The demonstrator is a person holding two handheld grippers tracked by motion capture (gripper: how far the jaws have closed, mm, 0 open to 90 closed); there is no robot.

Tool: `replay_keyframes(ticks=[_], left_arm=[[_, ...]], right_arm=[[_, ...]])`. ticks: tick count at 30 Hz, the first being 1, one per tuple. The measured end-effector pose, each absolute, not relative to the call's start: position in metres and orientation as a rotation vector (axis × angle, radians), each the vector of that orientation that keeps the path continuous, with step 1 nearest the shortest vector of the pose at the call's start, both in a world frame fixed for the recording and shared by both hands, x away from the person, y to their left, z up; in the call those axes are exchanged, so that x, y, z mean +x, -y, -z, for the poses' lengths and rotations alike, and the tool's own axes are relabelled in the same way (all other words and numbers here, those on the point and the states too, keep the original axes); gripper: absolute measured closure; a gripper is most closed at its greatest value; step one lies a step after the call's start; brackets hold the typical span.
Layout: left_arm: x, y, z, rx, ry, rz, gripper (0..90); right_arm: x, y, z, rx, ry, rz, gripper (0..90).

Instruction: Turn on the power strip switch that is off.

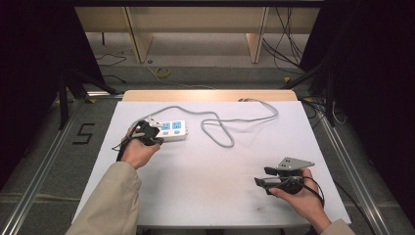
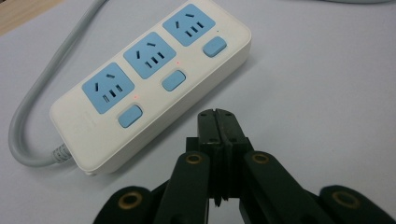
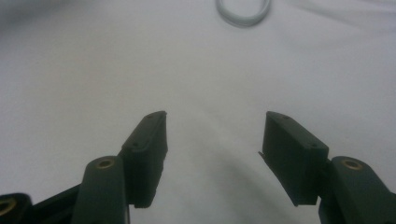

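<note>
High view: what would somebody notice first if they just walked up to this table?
Probably the white power strip with three blue sockets, lying on the left part of the white table, its grey cable looping behind it. The left hand-held gripper sits shut right beside the strip. The right hand-held gripper hangs open over bare table at the near right.

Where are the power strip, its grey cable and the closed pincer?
power strip [image 2: 154, 88], left gripper view, on the white top face near the middle socket.
grey cable [image 1: 219, 131], high view, on the loop lying on the table.
left gripper [image 2: 218, 122], left gripper view, on the tips of the shut jaws.
</note>
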State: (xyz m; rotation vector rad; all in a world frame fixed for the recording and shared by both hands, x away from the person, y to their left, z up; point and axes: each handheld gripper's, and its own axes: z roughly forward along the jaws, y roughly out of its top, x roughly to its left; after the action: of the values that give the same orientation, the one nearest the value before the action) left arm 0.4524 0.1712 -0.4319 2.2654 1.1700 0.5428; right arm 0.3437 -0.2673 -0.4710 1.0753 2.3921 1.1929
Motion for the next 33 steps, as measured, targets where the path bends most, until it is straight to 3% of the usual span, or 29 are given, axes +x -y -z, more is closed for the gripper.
replay_keyframes(ticks=[33], left_arm=[[0.476,-0.162,0.431,2.293,-1.157,-0.55,89.8]], right_arm=[[0.344,0.268,0.471,1.068,-2.391,-1.188,40.9]])
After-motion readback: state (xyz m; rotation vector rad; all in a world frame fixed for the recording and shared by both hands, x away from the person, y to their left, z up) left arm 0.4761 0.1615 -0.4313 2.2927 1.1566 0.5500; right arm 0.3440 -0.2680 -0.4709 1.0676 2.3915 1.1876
